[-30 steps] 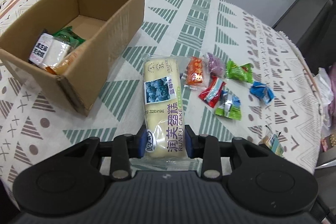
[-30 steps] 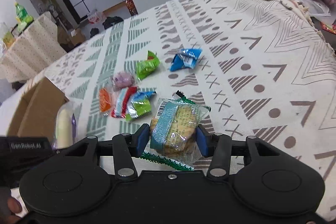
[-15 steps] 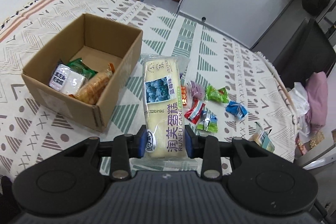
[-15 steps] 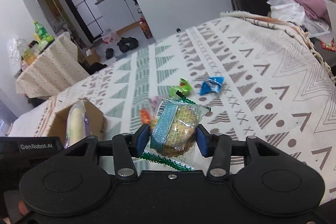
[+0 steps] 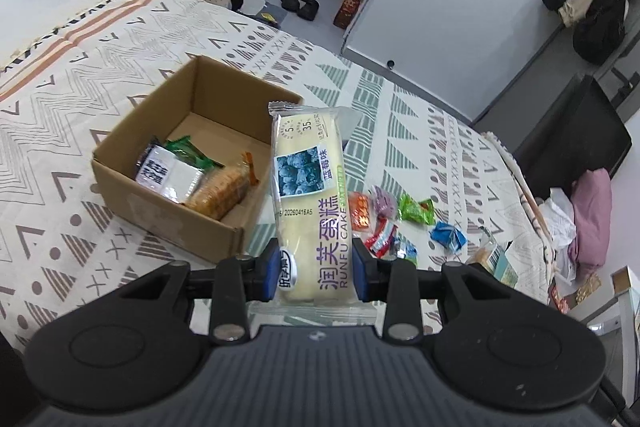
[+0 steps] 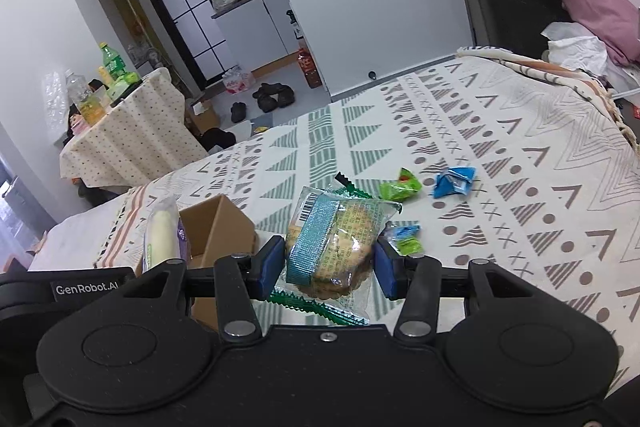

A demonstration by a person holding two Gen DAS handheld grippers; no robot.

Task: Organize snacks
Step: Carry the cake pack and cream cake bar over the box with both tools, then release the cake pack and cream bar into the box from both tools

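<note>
My left gripper (image 5: 316, 273) is shut on a long pale blueberry cake pack (image 5: 310, 195), held above the patterned cloth just right of the open cardboard box (image 5: 168, 215). The box holds a white packet (image 5: 168, 173), a green packet (image 5: 188, 151) and a cracker pack (image 5: 218, 189). My right gripper (image 6: 330, 269) is shut on a clear-wrapped biscuit pack (image 6: 334, 243), held above the table. The box (image 6: 218, 231) and the cake pack (image 6: 162, 237) show at the left of the right wrist view.
Several small candies lie on the cloth right of the box: orange (image 5: 359, 213), purple (image 5: 382, 201), green (image 5: 416, 211), blue (image 5: 448, 235), red (image 5: 380, 235). Green (image 6: 400, 187) and blue (image 6: 454, 181) candies show in the right wrist view. The table edge lies at the right.
Both grippers have risen with their packs, so the table and box look smaller and farther. The left gripper has shifted toward the box. Both grips are unchanged.
</note>
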